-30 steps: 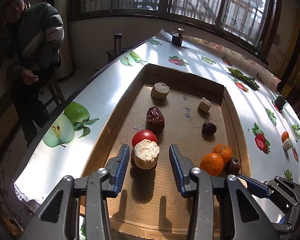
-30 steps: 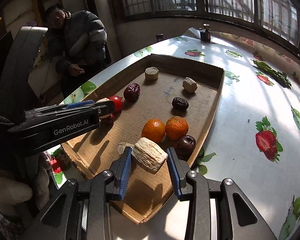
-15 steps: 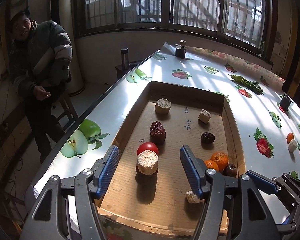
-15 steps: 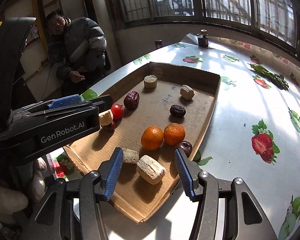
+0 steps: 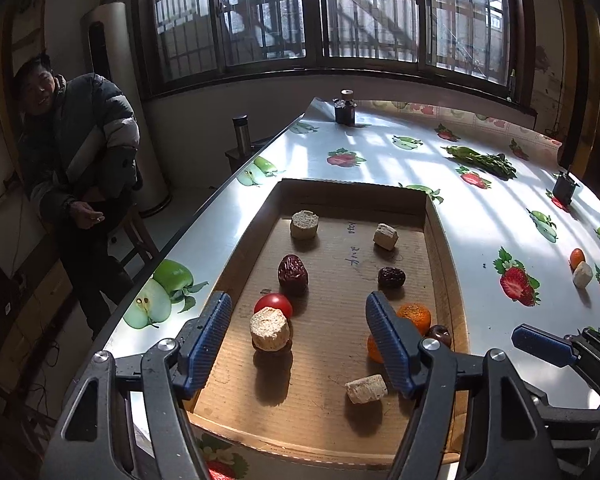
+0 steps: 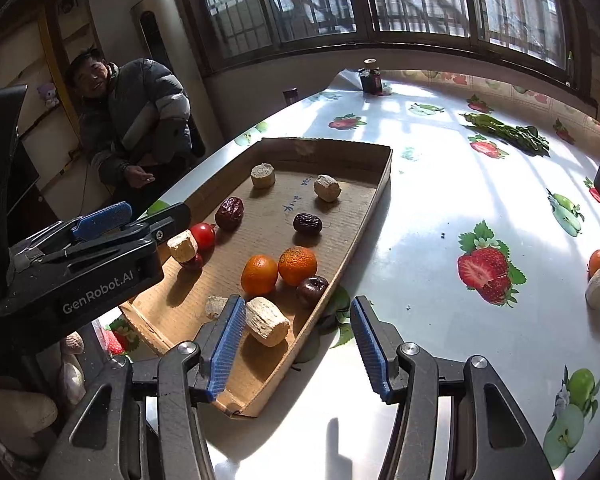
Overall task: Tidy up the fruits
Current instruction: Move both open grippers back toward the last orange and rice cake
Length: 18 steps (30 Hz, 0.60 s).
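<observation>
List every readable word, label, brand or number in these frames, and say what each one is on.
"GenRobot.AI": white lettering on the side of the left tongs, seen in the right wrist view.
Blue handwriting on the floor of the cardboard tray: too small to read.
Nothing else carries readable text.

A person in a dark padded jacket (image 5: 80,140) sat at far left beside a tall white cylinder (image 5: 112,80). Barred windows (image 5: 324,12) ran along the far wall.

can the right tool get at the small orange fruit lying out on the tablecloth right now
Probably yes: the small orange fruit sits on bare tablecloth outside the cardboard tray, nothing between it and the open right tool. Only a pale chunk touching it crowds the grasp.
</observation>
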Each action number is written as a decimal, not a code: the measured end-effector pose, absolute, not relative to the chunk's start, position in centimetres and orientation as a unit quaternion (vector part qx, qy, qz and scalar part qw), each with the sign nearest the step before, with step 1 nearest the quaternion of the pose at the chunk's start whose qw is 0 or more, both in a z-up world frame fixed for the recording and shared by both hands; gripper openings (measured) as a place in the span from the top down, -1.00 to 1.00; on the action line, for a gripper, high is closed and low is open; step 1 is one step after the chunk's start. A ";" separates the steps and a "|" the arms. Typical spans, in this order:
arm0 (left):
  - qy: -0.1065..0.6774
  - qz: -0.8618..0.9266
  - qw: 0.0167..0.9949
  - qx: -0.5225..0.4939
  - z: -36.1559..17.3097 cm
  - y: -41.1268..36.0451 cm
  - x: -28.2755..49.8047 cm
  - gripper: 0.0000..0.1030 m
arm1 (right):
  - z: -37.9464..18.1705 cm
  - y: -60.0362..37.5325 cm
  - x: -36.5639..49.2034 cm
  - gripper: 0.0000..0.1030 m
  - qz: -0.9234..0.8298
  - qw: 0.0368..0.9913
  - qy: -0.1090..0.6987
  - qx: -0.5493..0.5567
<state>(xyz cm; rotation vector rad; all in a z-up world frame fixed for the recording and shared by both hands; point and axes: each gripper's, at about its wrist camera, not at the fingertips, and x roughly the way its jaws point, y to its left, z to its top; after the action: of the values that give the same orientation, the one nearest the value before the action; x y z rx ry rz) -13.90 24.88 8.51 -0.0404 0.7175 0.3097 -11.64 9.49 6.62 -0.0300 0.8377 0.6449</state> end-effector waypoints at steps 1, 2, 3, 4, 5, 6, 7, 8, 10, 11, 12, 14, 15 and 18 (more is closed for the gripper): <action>0.350 0.150 0.925 -0.018 8.6 24.6 -13.8 -0.35 | 6.7 9.1 -11.6 -0.15 0.305 0.864 0.400 -0.012; 0.350 0.148 0.925 -0.016 8.7 24.3 -13.8 -0.35 | 6.7 8.6 -11.5 -0.15 0.301 0.866 0.400 -0.011; 0.350 0.145 0.925 -0.014 8.8 24.0 -13.7 -0.35 | 6.8 8.1 -11.3 -0.15 0.296 0.867 0.400 -0.008; 0.350 0.143 0.926 -0.012 8.9 23.7 -13.7 -0.35 | 6.9 7.6 -11.2 -0.15 0.291 0.869 0.400 -0.006; 0.350 0.140 0.926 -0.009 9.0 23.3 -13.6 -0.35 | 7.0 6.9 -11.0 -0.15 0.286 0.870 0.401 -0.002; 0.349 0.135 0.927 -0.006 9.1 22.9 -13.6 -0.35 | 7.0 6.2 -10.8 -0.15 0.281 0.872 0.401 0.001; 0.349 0.130 0.928 -0.003 9.3 22.4 -13.6 -0.35 | 7.2 5.4 -10.6 -0.14 0.275 0.874 0.401 0.006; 0.349 0.124 0.929 -0.001 9.4 22.0 -13.5 -0.35 | 7.3 4.4 -10.5 -0.14 0.269 0.876 0.401 0.010; 0.350 0.108 0.931 0.002 9.8 21.0 -13.2 -0.35 | 7.7 2.5 -10.0 -0.14 0.255 0.880 0.400 0.019; 0.350 0.099 0.931 0.002 9.9 20.5 -13.1 -0.35 | 8.0 1.3 -9.7 -0.14 0.245 0.884 0.398 0.023; 0.351 0.089 0.932 0.004 10.0 19.9 -13.0 -0.35 | 8.3 0.0 -9.4 -0.14 0.232 0.889 0.394 0.027; 0.352 0.072 0.933 0.007 10.1 18.8 -12.6 -0.35 | 9.1 -3.1 -8.7 -0.14 0.202 0.899 0.387 0.037; 0.353 0.063 0.933 0.008 10.0 18.1 -12.4 -0.36 | 9.4 -4.7 -8.3 -0.14 0.187 0.903 0.384 0.044; 0.362 0.031 0.932 0.008 9.8 16.0 -11.6 -0.36 | 10.3 -10.3 -6.9 -0.14 0.131 0.913 0.380 0.069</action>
<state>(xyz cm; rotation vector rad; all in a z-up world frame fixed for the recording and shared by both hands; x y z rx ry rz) -11.57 15.99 9.80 0.0156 0.7402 0.0640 -6.89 -10.33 10.28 0.1424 0.7837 0.2698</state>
